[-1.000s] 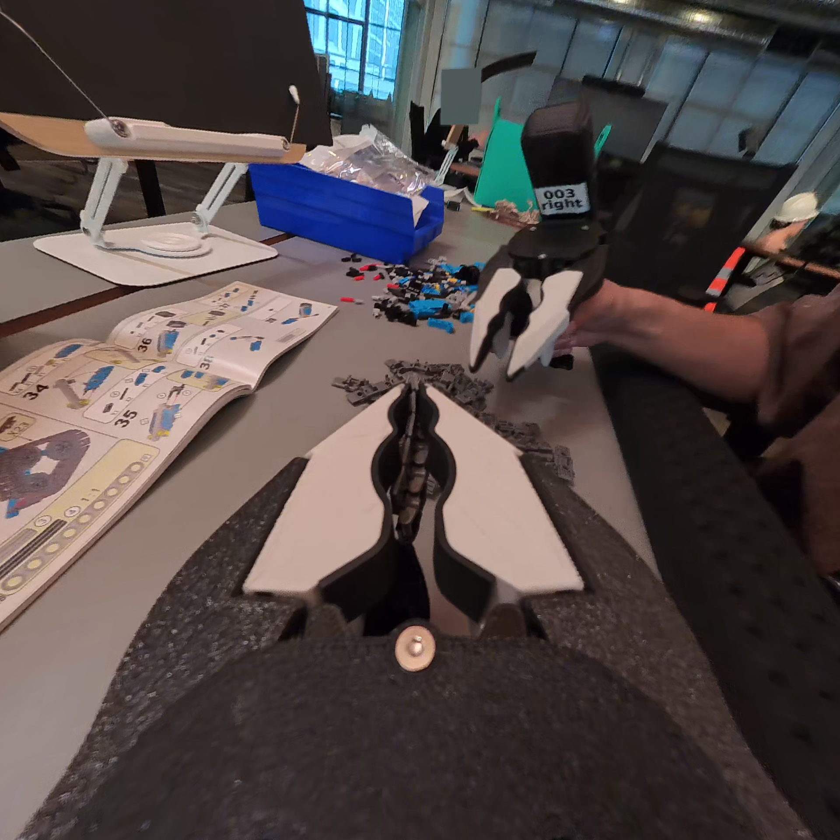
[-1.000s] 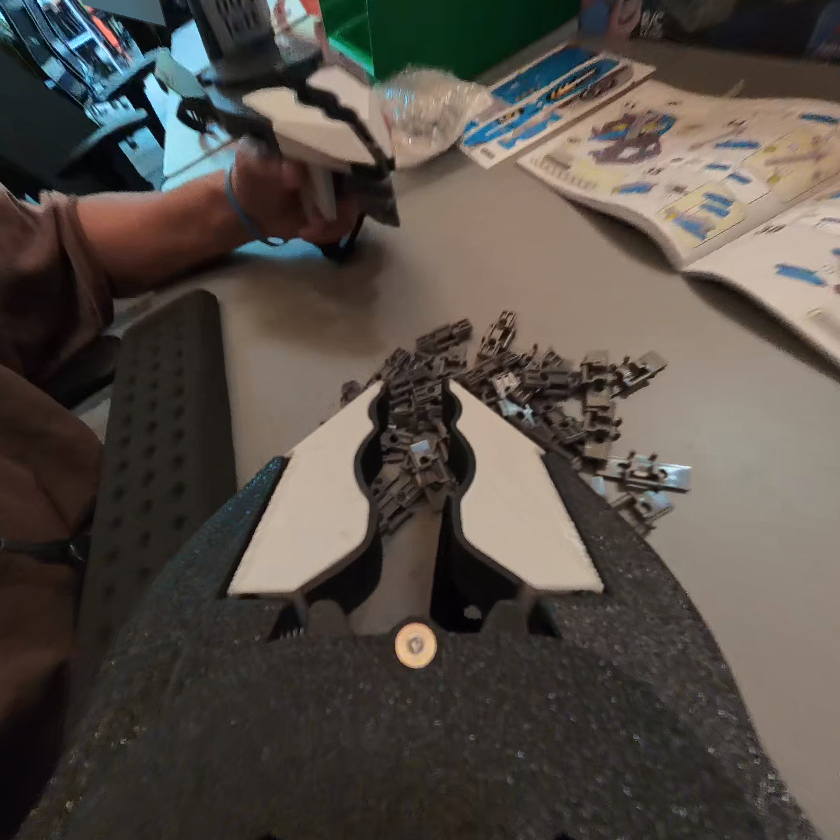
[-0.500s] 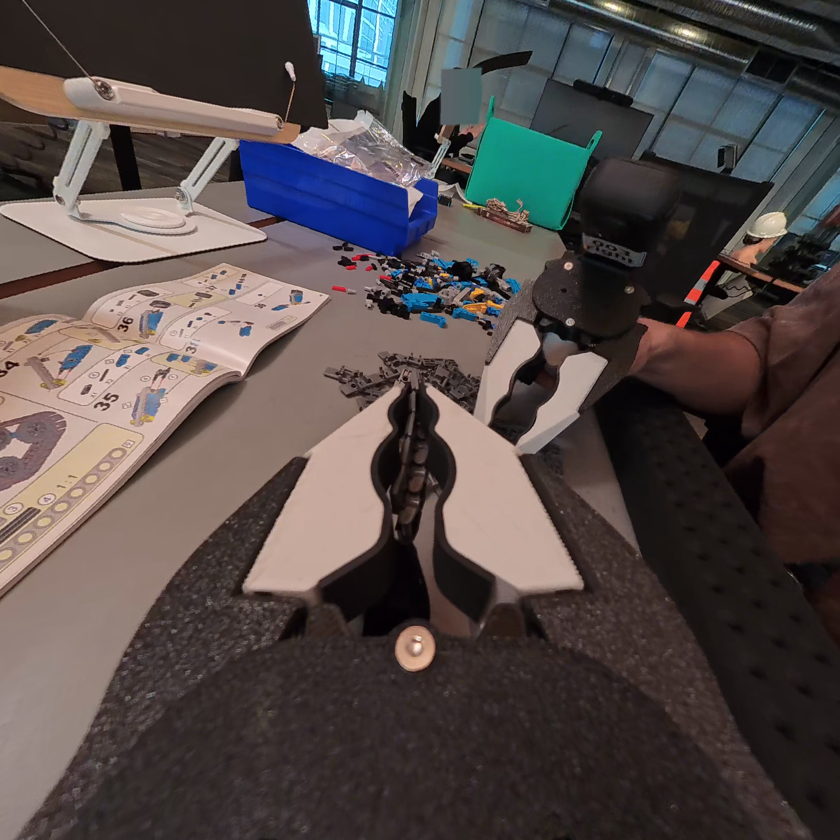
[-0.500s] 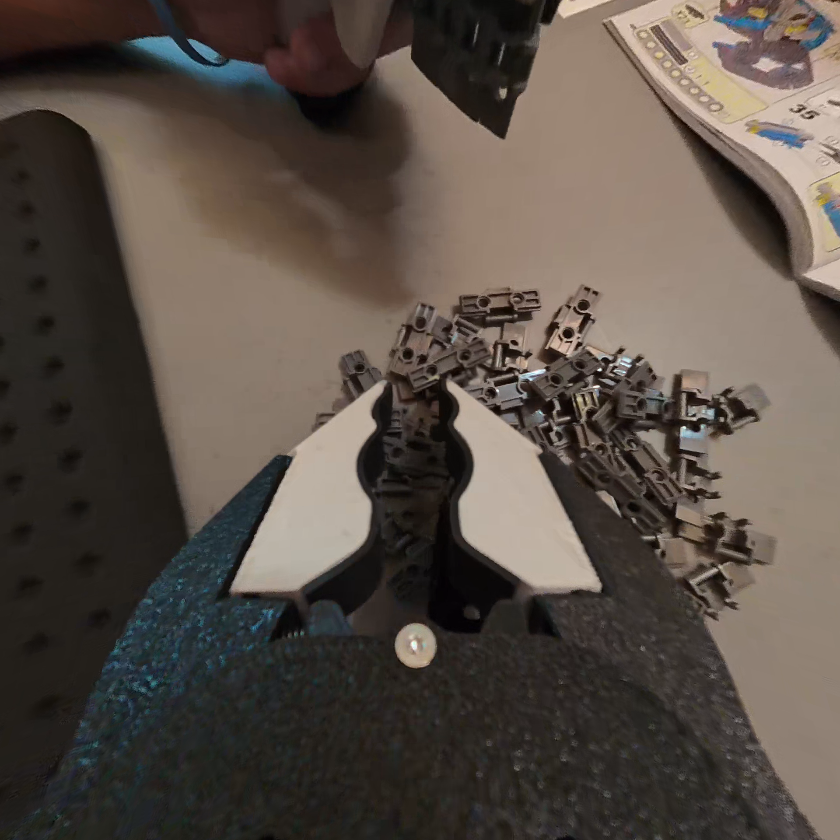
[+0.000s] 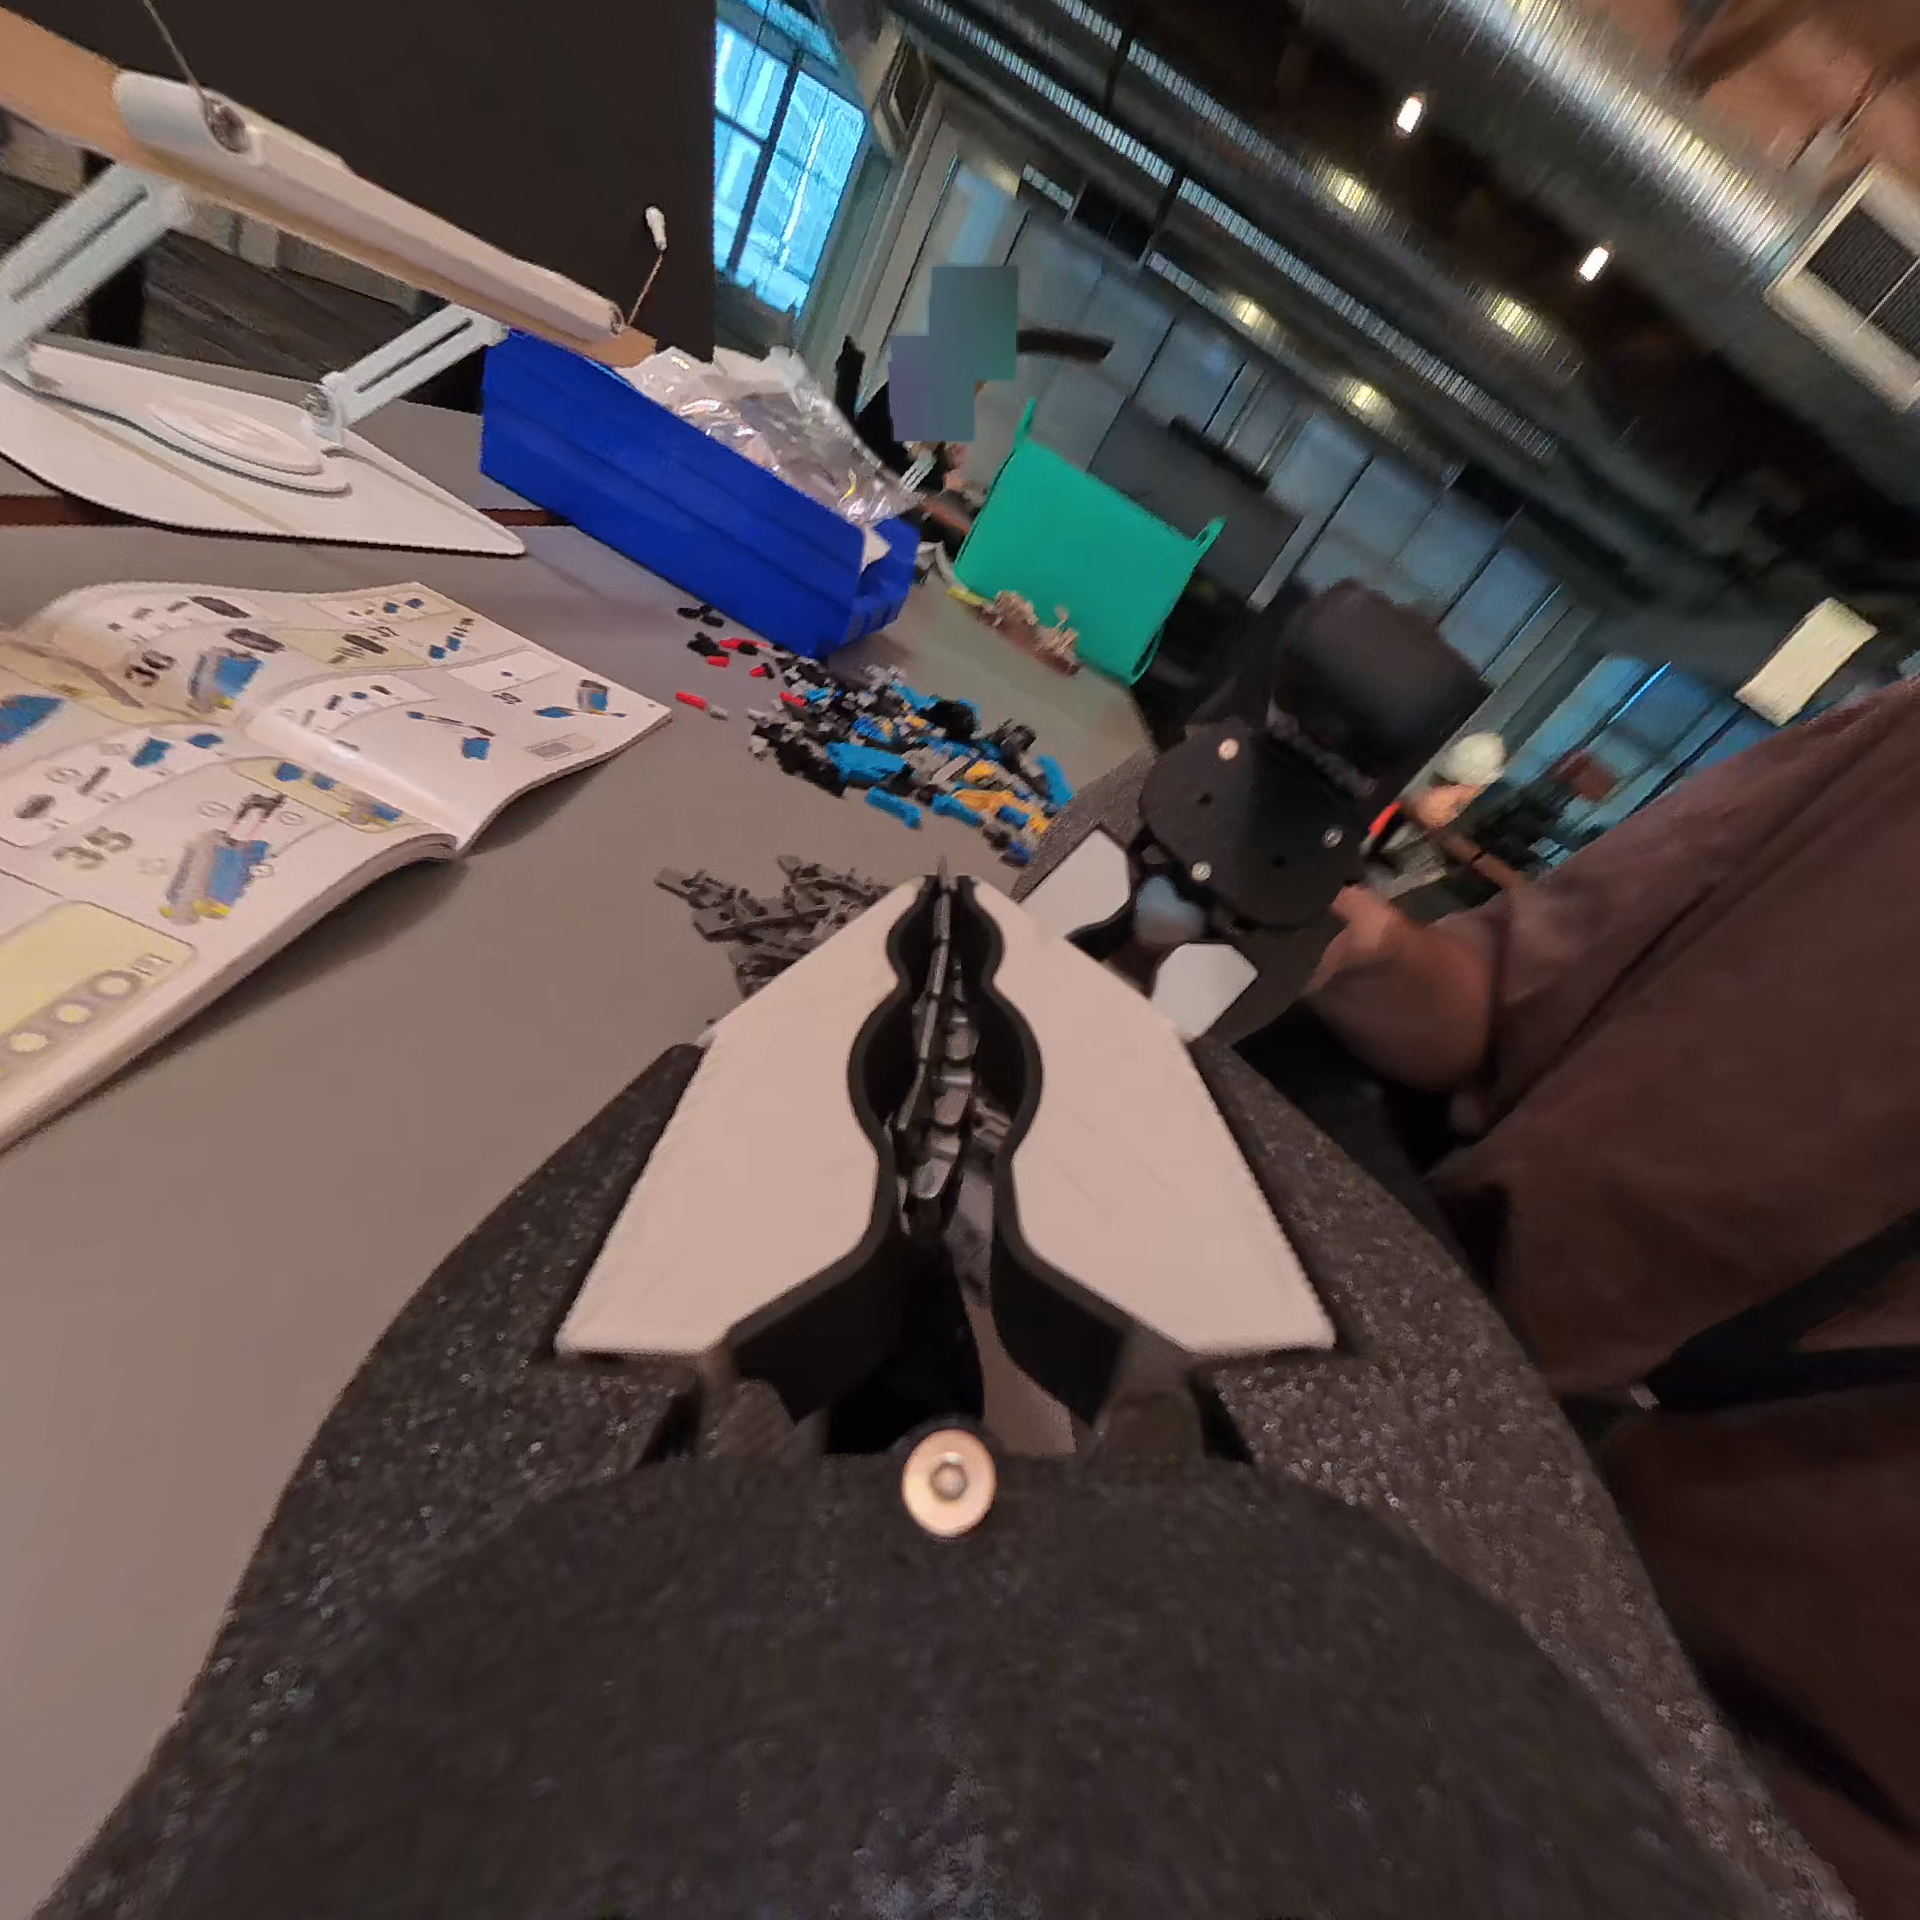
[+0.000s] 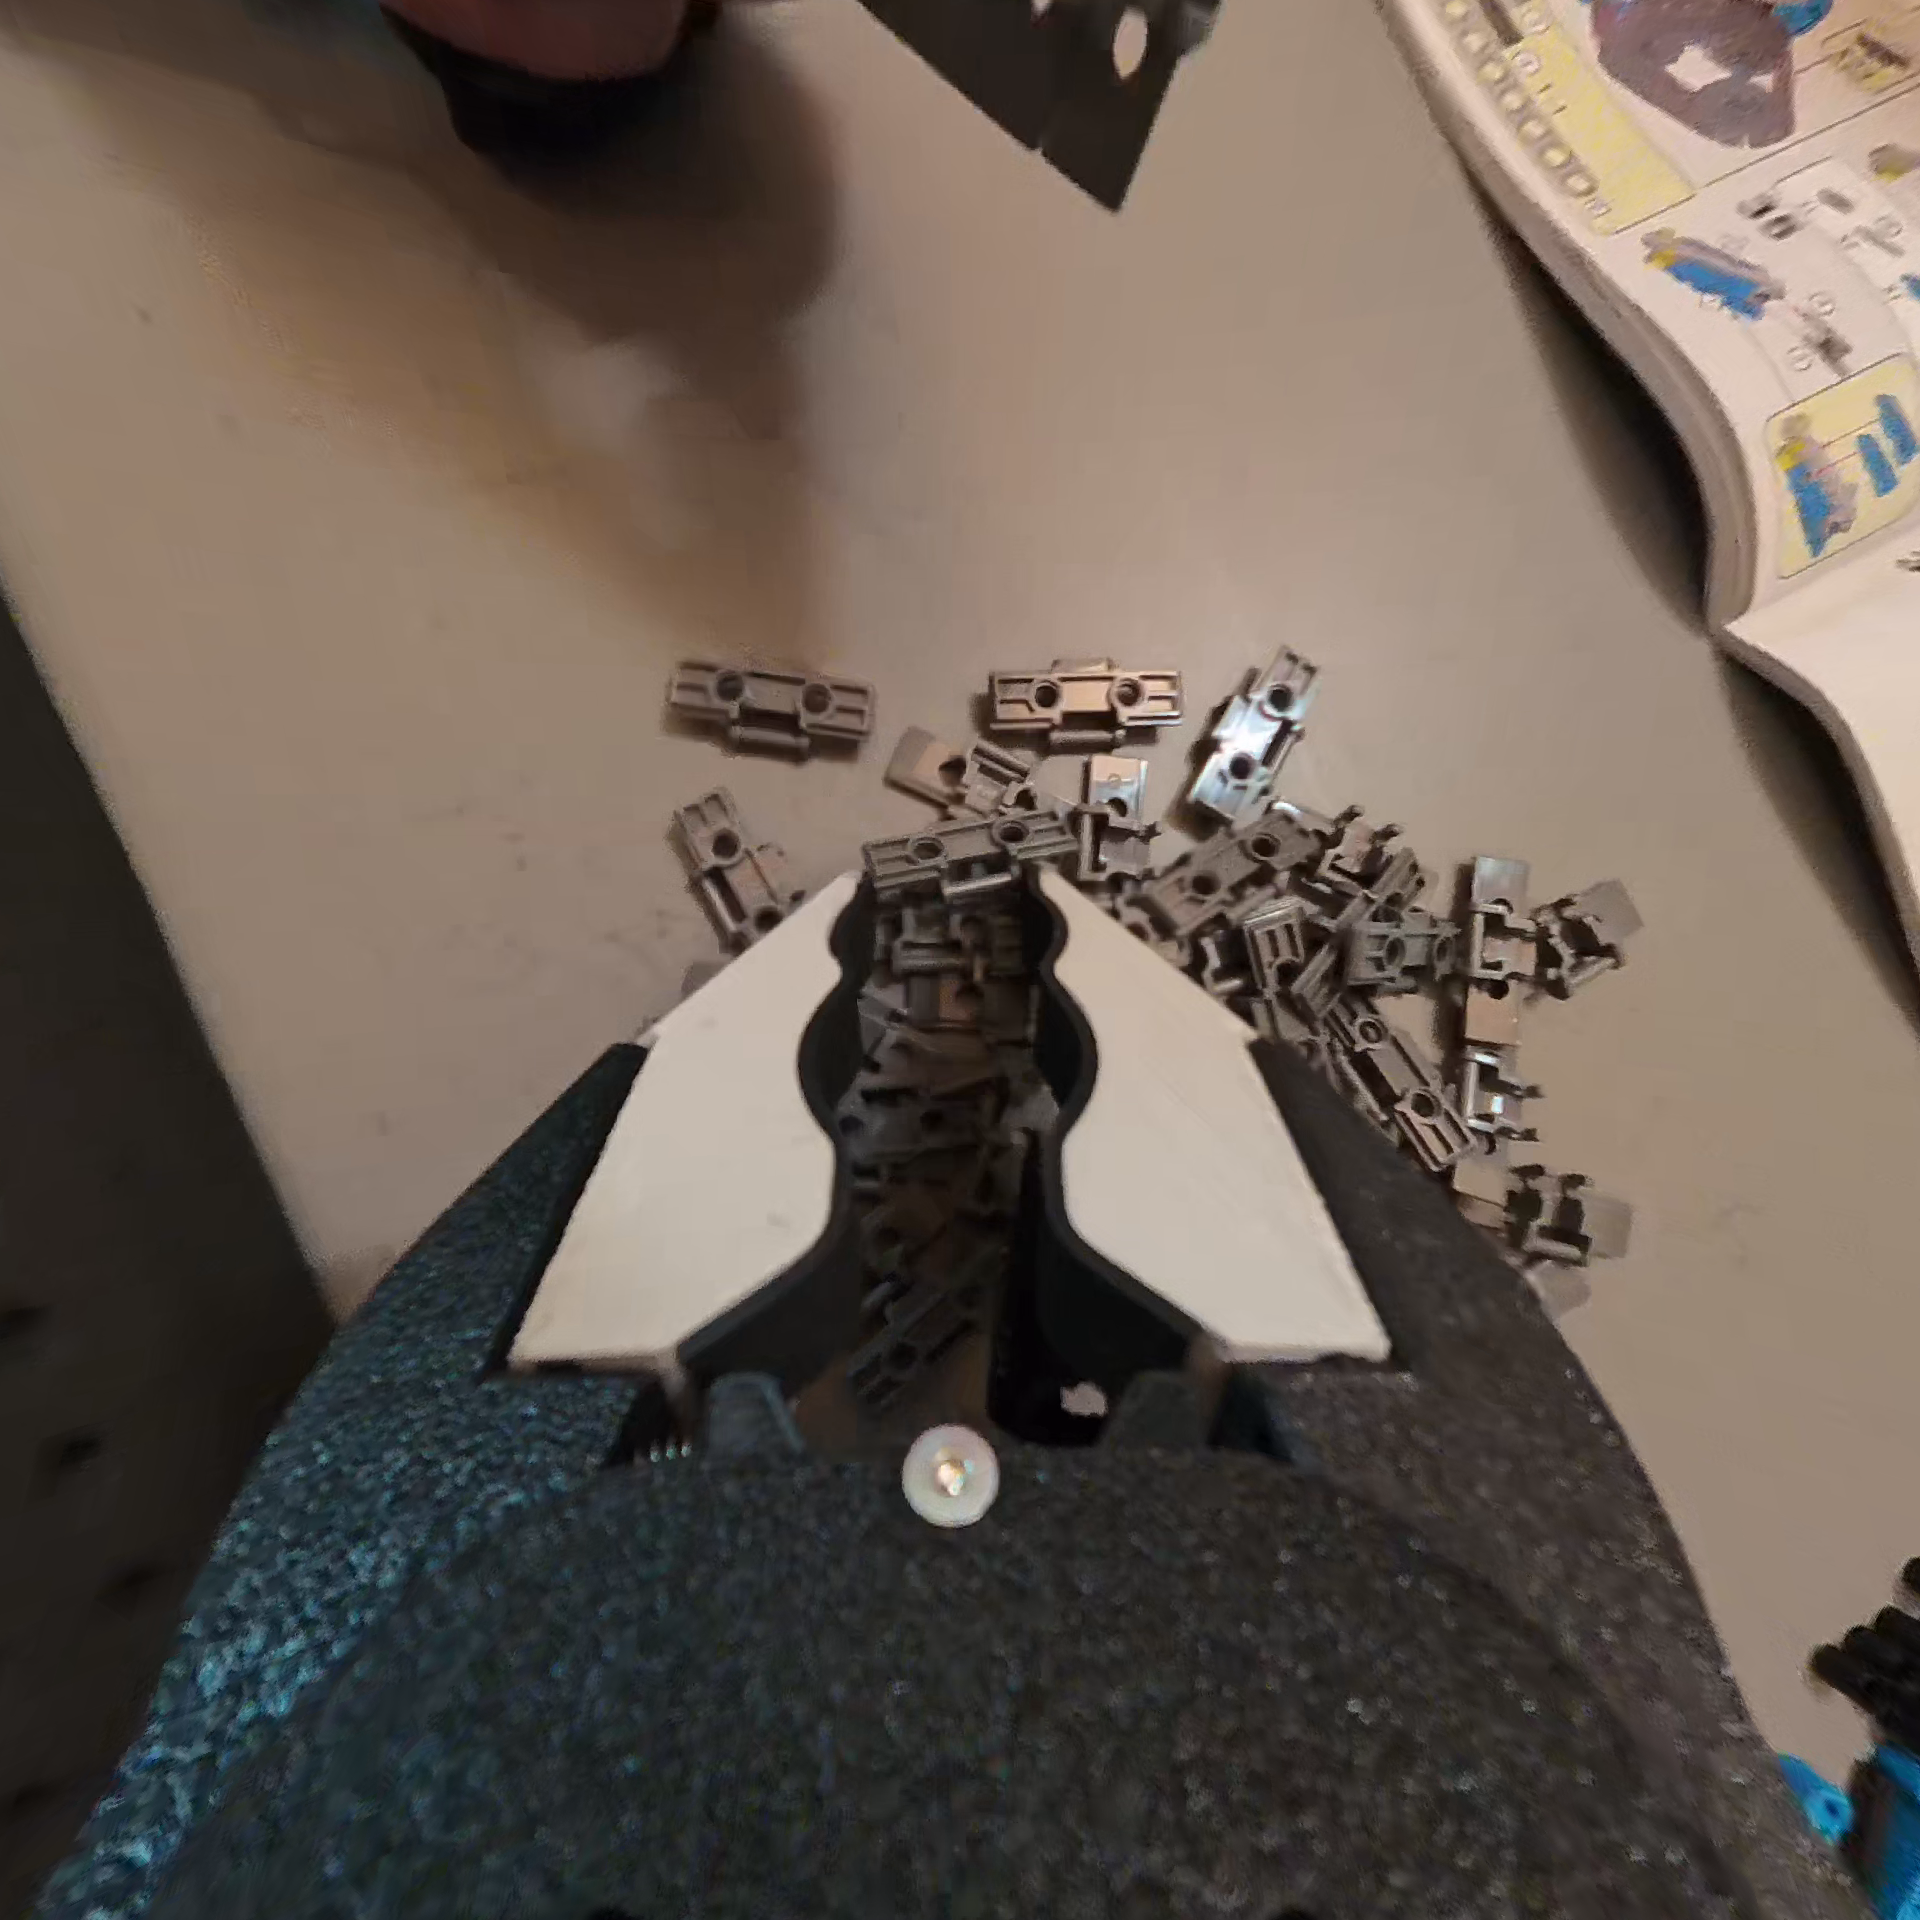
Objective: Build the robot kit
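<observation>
Left tongs [image 5: 948, 894] are clamped on a grey link chain [image 5: 940, 1081], raised near the link pile [image 6: 1278, 935]. Right tongs [image 6: 948, 883], parted slightly, sit over the pile on the surface [image 6: 416, 540]. Advise isolating one link [image 6: 971, 854] and closing squarely across it.

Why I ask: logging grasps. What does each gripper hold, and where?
Left gripper: a strip of grey links, clamped edge-on along its length. Right gripper: open over the link pile, nothing gripped.

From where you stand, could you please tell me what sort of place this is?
Probably an open-plan workshop or office: exposed ceiling ducts, a grey table with an open instruction booklet, and loose toy building pieces.
</observation>
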